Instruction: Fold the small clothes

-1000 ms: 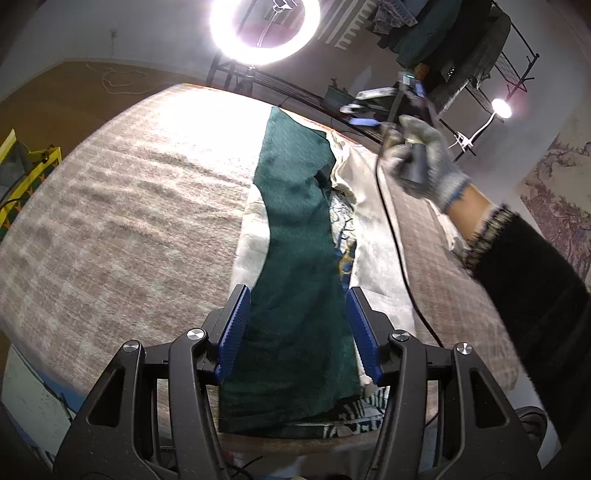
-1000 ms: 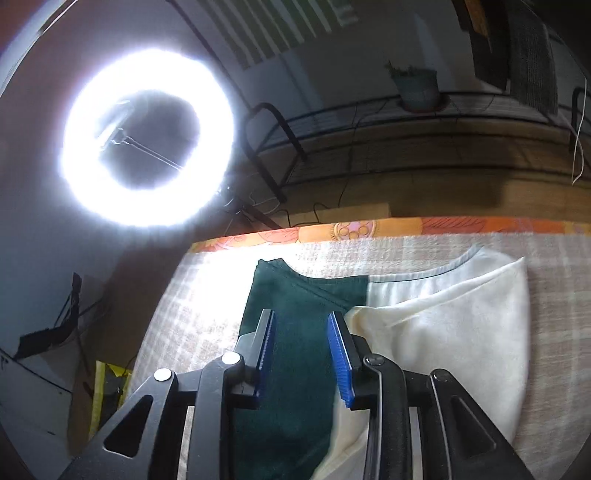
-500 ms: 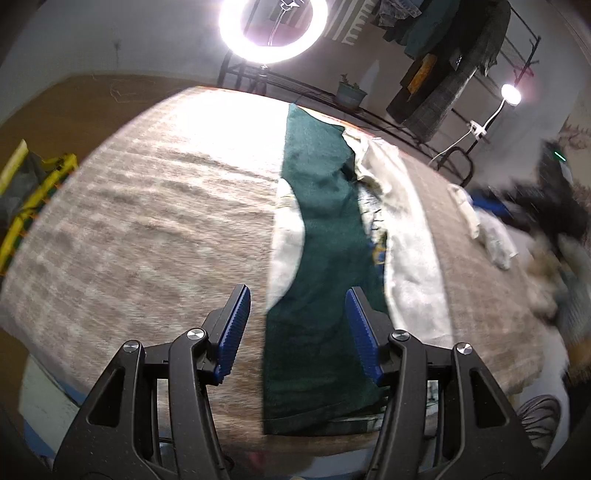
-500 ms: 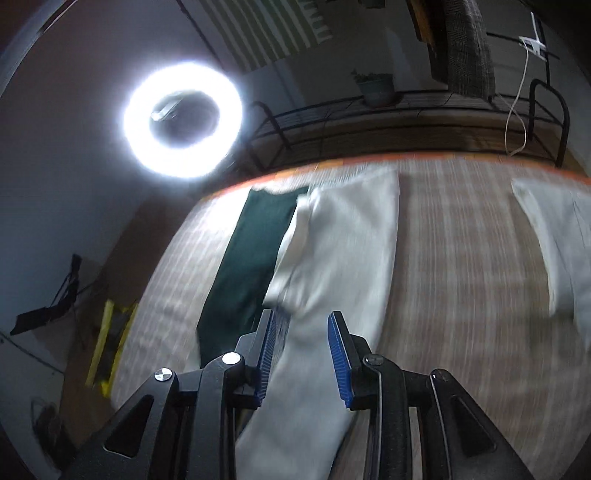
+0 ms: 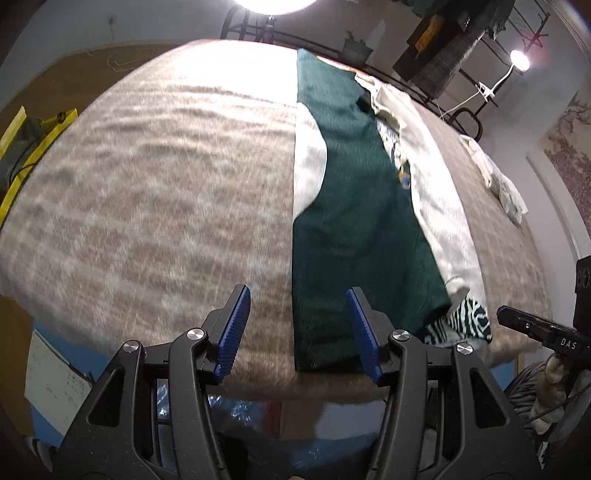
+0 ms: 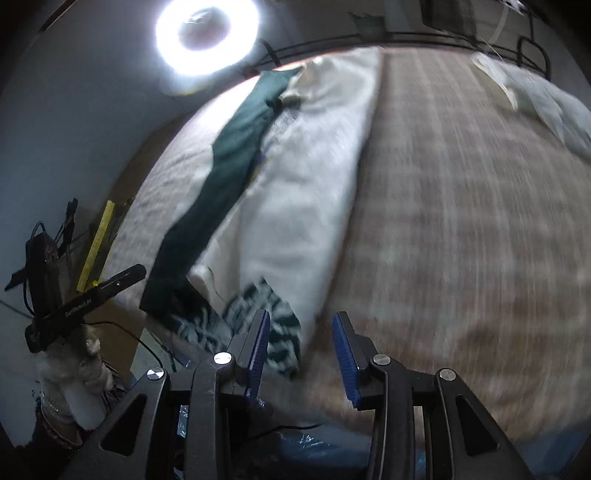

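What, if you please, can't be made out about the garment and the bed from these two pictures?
- Garment's printed front: left wrist view, covered by the folded green panel and cream panel.
- Blanket weave: right wrist view, smeared by motion blur.
- Pale cloth at the far corner: right wrist view, blurred; its type is unclear.
- Bed's near edge: both views, hidden behind the fingers.

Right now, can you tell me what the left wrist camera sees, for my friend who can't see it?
A long green and white shirt lies folded lengthwise on a fuzzy brown checked blanket. The left gripper hangs open over the blanket's near edge, holding nothing, its right finger above the shirt's bottom hem. A smaller white cloth sits far right, and a ring light glows behind.
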Action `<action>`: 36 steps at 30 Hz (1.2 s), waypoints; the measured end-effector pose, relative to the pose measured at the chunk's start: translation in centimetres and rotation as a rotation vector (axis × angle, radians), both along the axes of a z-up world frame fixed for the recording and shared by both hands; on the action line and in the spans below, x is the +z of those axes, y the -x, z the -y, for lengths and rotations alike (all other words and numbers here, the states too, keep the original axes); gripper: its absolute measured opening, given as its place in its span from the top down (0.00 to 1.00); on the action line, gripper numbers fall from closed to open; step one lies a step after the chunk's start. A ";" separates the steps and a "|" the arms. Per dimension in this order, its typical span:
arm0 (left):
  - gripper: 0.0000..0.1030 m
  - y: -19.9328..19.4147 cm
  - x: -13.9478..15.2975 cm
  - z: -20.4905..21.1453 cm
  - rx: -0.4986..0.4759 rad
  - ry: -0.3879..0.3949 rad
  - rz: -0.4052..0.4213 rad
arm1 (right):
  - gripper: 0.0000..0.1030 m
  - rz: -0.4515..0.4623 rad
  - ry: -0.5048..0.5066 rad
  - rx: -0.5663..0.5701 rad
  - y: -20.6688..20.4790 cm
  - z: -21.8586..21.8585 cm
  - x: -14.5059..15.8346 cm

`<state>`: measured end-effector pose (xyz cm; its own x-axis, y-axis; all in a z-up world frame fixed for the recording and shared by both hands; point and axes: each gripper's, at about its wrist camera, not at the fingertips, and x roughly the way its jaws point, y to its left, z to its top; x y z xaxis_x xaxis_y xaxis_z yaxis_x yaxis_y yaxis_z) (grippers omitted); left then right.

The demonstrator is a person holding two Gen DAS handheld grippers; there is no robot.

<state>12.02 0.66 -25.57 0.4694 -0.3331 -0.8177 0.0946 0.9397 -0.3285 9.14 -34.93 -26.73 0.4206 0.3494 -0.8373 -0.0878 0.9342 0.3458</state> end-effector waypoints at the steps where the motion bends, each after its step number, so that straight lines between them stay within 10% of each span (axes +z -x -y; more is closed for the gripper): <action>1: 0.47 0.0 -0.2 0.0 -0.004 0.004 -0.008 | 0.64 -0.010 -0.017 -0.015 0.3 0.4 -0.5; 9: 0.49 0.5 -1.0 -0.3 -0.031 0.074 -0.058 | 0.66 -0.045 -0.160 -0.009 1.7 1.1 -2.5; 16: 0.93 0.0 -1.7 -0.4 -0.038 0.136 -0.097 | 0.80 -0.059 -0.255 0.009 1.5 0.9 -3.4; 20: 0.96 -0.2 -1.5 -0.4 -0.029 0.137 -0.082 | 1.00 -0.072 -0.257 0.022 1.1 0.5 -4.1; 36: 0.99 -0.5 0.8 0.0 -0.053 0.197 -0.020 | 1.00 0.010 -0.281 0.031 0.2 0.6 -1.5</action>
<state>12.48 0.69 -24.76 0.4310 -0.5116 -0.7433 0.1343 0.8509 -0.5078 8.90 -35.49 -28.25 0.4135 0.5805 -0.7014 -0.1200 0.7984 0.5901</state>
